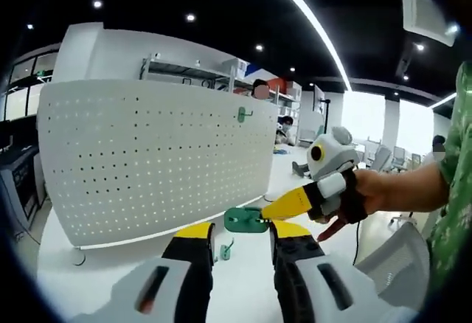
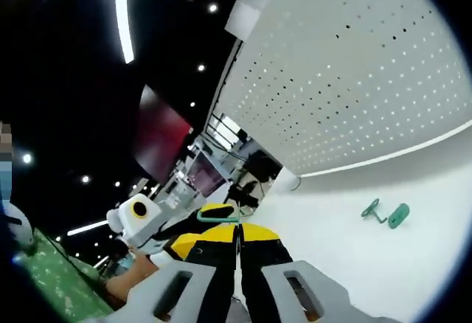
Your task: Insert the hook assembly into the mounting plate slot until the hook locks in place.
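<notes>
A tall white perforated mounting plate [image 1: 155, 161] stands on the white table [image 1: 110, 279]; in the right gripper view the plate [image 2: 346, 80] fills the upper right. My right gripper [image 1: 267, 211], held in a hand, is shut on a green hook assembly [image 1: 247, 220] just in front of my left gripper [image 1: 241, 228], whose yellow-tipped jaws stand open. In the right gripper view, my right gripper [image 2: 236, 228] pinches the thin green edge of the assembly [image 2: 217, 220]. A second small green hook [image 1: 225, 249] [image 2: 383, 214] lies loose on the table. Another green hook [image 1: 242, 114] hangs high on the plate.
Shelving [image 1: 192, 72] and people at desks stand behind the plate. A person's green sleeve [image 1: 457, 168] is at the right edge. A dark machine [image 1: 18, 183] stands left of the table. My left gripper's body [image 2: 140, 220] shows at lower left.
</notes>
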Available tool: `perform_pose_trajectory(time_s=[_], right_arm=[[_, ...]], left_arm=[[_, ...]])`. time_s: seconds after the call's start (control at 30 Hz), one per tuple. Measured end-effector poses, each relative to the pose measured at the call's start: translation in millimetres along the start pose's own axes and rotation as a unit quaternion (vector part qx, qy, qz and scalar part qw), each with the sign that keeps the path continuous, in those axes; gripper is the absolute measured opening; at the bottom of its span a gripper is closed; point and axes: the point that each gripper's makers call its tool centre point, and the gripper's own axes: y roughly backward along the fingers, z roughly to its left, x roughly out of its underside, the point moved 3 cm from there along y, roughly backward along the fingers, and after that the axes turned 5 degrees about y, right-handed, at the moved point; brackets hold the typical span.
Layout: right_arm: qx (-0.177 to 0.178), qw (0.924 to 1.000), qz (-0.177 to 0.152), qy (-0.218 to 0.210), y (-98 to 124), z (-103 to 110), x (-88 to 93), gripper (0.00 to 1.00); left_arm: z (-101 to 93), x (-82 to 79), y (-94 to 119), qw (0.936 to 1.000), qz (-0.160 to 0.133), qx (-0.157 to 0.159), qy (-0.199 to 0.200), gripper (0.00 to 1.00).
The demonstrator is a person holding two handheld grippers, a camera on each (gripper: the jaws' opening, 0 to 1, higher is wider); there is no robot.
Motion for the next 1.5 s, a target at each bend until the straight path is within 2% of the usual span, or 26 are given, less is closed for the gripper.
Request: perform_pose_trajectory(time_s=[0.07,0.1,0.2,0.3,0.43,0.53,0.67,0.8,0.87,1.0,1.1,1.17,1.23,1.27,1.33,1.4,1.5], right_arm=[[-0.008,0.9999,0.004,-0.014,0.6,2.3,-0.7,0.00],[-0.015,0.9996,0.008,-0.021,0.6,5.1,-0.7,0.00],[-0.025,0.9992,0.018,-0.025,0.7,11.1,-0.5,0.00],[-0.029,0.9989,0.024,-0.030,0.3,16.9,1.4,0.00],[-0.040,0.9965,0.027,-0.069,-1.9,22.0,6.1,0.00],[-0.043,0.9954,0.031,-0.079,-2.4,23.0,7.6,0.00],[-0.053,0.9928,0.036,-0.101,1.4,24.7,3.0,0.00],[-0.054,0.9922,0.042,-0.104,3.5,27.9,3.0,0.00],[-0.066,0.9882,0.052,-0.128,4.9,30.9,6.0,0.00],[-0.073,0.9852,0.062,-0.142,7.6,31.0,4.4,0.00],[-0.086,0.9810,0.081,-0.154,13.0,35.3,3.7,0.00],[-0.096,0.9778,0.107,-0.153,17.8,39.4,7.3,0.00],[-0.095,0.9775,0.117,-0.147,20.8,41.0,7.2,0.00],[-0.103,0.9749,0.131,-0.148,23.4,43.7,9.4,0.00],[-0.112,0.9732,0.139,-0.146,25.7,48.1,9.2,0.00],[-0.132,0.9666,0.159,-0.151,30.1,55.6,11.5,0.00],[-0.132,0.9637,0.174,-0.153,33.0,55.3,12.9,0.00]], left_arm=[[-2.8,0.5,1.4,0.9998,0.001,0.010,-0.020,0.40],[-6.5,0.0,1.6,0.9990,0.000,0.023,-0.039,0.43],[-9.4,4.7,2.4,0.9951,0.016,0.032,-0.092,0.44],[-8.6,4.4,2.2,0.9966,0.011,0.031,-0.075,0.44],[-10.0,1.2,2.1,0.9962,-0.004,0.027,-0.083,0.41],[-16.5,-3.8,3.3,0.9932,-0.017,0.044,-0.106,0.44],[-18.6,-4.1,6.0,0.9902,-0.013,0.056,-0.127,0.47],[-19.9,-5.0,7.5,0.9890,-0.017,0.063,-0.133,0.44],[-22.1,-6.4,7.4,0.9884,-0.023,0.067,-0.134,0.44],[-32.0,-8.6,9.3,0.9845,-0.029,0.097,-0.143,0.44],[-38.8,-9.6,12.7,0.9811,-0.031,0.113,-0.154,0.42],[-42.6,-10.1,15.0,0.9793,-0.032,0.122,-0.158,0.40],[-44.5,-10.4,15.9,0.9781,-0.032,0.127,-0.162,0.39],[-45.9,-10.8,16.3,0.9774,-0.032,0.130,-0.164,0.38],[-51.1,-12.3,17.6,0.9747,-0.037,0.143,-0.168,0.35],[-55.2,-12.9,18.0,0.9726,-0.040,0.153,-0.171,0.33],[-62.5,-14.1,18.6,0.9688,-0.044,0.164,-0.180,0.28]])
